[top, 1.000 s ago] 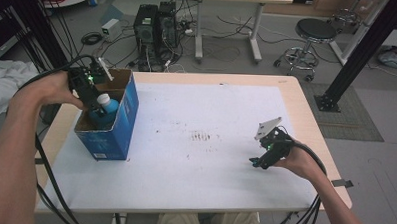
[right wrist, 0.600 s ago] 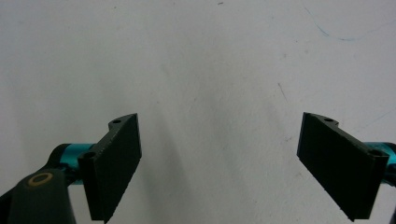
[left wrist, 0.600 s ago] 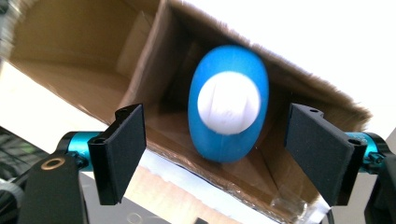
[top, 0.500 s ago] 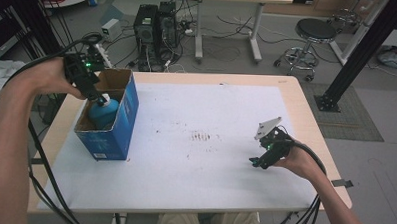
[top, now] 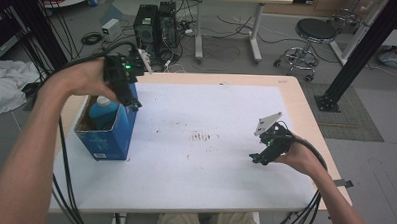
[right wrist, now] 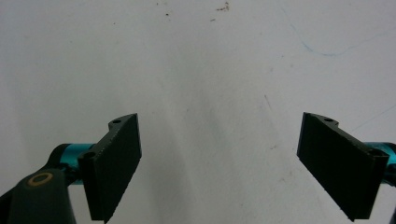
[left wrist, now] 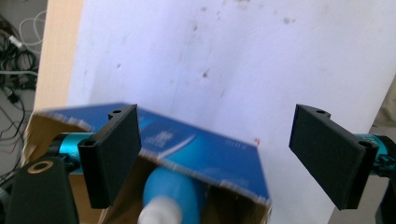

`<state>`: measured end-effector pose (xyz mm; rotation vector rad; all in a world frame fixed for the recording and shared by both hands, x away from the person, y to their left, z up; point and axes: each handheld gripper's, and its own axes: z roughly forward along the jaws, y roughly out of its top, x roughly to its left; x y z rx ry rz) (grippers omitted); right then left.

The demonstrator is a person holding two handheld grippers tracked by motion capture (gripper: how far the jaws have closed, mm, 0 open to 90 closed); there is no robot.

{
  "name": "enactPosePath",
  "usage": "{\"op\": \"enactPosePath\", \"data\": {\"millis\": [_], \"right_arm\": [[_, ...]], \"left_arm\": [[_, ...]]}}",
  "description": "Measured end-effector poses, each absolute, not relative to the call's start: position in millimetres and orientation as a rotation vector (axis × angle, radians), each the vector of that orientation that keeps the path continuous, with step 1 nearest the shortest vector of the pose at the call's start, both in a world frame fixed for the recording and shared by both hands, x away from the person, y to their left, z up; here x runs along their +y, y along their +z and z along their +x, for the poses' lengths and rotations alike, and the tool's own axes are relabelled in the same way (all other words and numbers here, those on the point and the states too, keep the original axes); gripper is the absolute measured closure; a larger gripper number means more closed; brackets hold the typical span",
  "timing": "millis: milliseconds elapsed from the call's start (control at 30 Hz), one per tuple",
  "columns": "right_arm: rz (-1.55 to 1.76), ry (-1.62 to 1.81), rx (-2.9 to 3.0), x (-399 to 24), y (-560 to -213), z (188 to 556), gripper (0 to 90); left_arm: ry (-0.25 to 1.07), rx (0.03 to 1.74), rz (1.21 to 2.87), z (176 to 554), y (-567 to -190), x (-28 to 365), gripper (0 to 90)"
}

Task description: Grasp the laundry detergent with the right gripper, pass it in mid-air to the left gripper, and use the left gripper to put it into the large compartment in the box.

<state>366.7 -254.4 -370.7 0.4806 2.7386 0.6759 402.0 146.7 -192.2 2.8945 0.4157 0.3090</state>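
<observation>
While the blue bottle (top: 102,110) sits in the box (top: 107,139), both hand-held grippers gape, holding nothing

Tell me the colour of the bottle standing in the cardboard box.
Blue plastic bottle with a white cap, clearest in the left gripper view.

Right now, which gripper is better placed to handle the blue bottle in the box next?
Left. The left gripper hangs open just above the blue bottle in the box; the right gripper sits far across the table.
</observation>
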Motion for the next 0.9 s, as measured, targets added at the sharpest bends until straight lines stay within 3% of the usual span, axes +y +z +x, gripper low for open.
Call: {"op": "enactPosePath", "data": {"millis": [433, 900], "right_arm": [[0.454, 0.655, 2.717, -253, -346, 369, 13.0], [0.443, 0.649, 2.718, -251, -335, 376, 13.0]], "left_arm": [[0.215, 0.303, 2.881, 395, -244, 80, 16.8], [0.171, 0.357, 2.887, 399, -306, 62, 16.8]]}}
